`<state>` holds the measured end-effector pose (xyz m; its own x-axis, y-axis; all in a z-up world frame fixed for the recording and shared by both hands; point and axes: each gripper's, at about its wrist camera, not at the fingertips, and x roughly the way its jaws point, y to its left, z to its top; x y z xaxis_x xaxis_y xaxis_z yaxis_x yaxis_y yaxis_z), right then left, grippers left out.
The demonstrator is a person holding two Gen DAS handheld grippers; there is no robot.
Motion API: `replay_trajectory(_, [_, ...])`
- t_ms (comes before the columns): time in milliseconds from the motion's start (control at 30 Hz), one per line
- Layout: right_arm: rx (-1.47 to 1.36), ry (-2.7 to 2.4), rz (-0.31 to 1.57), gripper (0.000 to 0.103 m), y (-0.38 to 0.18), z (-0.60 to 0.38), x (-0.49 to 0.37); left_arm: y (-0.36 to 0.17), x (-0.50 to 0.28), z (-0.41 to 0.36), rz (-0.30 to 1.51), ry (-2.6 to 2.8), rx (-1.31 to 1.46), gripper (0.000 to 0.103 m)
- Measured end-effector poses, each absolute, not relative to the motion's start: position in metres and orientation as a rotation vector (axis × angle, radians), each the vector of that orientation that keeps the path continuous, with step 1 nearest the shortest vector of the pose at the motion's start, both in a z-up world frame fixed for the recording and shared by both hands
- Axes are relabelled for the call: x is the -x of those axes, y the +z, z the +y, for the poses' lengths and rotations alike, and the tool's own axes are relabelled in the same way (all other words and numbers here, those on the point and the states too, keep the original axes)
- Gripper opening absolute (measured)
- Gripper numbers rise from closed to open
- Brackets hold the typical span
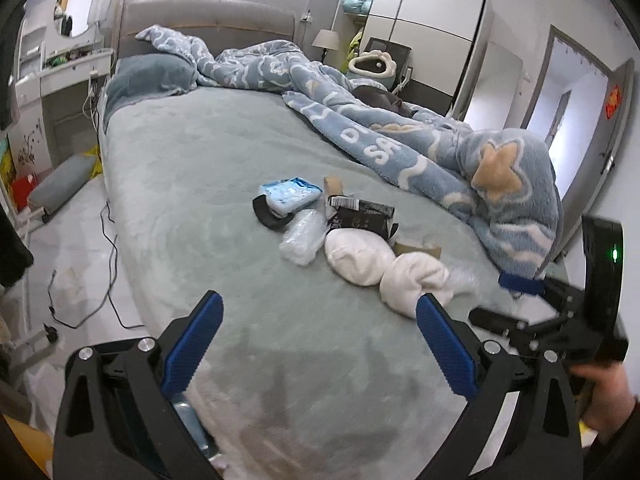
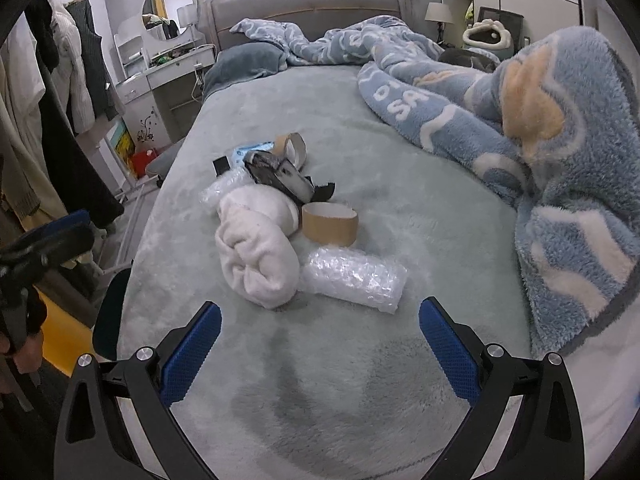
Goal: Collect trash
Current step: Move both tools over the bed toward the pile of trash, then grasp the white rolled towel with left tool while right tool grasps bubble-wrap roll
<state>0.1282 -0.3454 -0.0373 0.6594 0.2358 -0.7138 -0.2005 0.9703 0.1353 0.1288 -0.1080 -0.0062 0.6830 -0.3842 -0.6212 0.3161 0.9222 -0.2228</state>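
A pile of trash lies in the middle of the grey-green bed (image 1: 200, 168) (image 2: 400, 208). It holds a white rolled cloth (image 1: 376, 264) (image 2: 256, 252), bubble wrap (image 1: 302, 236) (image 2: 354, 278), a brown tape core (image 2: 330, 224), a black torn package (image 1: 362, 216) (image 2: 280, 178) and a blue packet (image 1: 290, 194). My left gripper (image 1: 318, 320) is open and empty, just short of the pile. My right gripper (image 2: 320, 326) is open and empty, near the bubble wrap; it also shows in the left wrist view (image 1: 516, 292).
A blue fleece blanket (image 1: 460, 160) (image 2: 560, 140) is heaped along the bed's right side. A dressing table with round mirror (image 1: 68, 40) (image 2: 168, 40) stands left of the headboard. Cables (image 1: 104, 280) lie on the floor at the left. Clothes (image 2: 60, 100) hang at the left.
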Motion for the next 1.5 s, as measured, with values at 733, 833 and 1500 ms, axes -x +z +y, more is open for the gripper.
replay_trajectory(733, [0.015,0.207,0.774,0.1,-0.049,-0.359,-0.126,-0.037,-0.171,-0.173,0.868,-0.479,0.253,0.098])
replay_trajectory(833, [0.016,0.209,0.786,0.1,-0.053,-0.362,-0.126,-0.043,-0.174,-0.178,0.885,-0.484,0.268,0.098])
replay_trajectory(1500, [-0.036,0.213,0.803,0.1,-0.059,-0.375,-0.125,-0.057,-0.186,-0.209,0.89,-0.49,0.196,0.065])
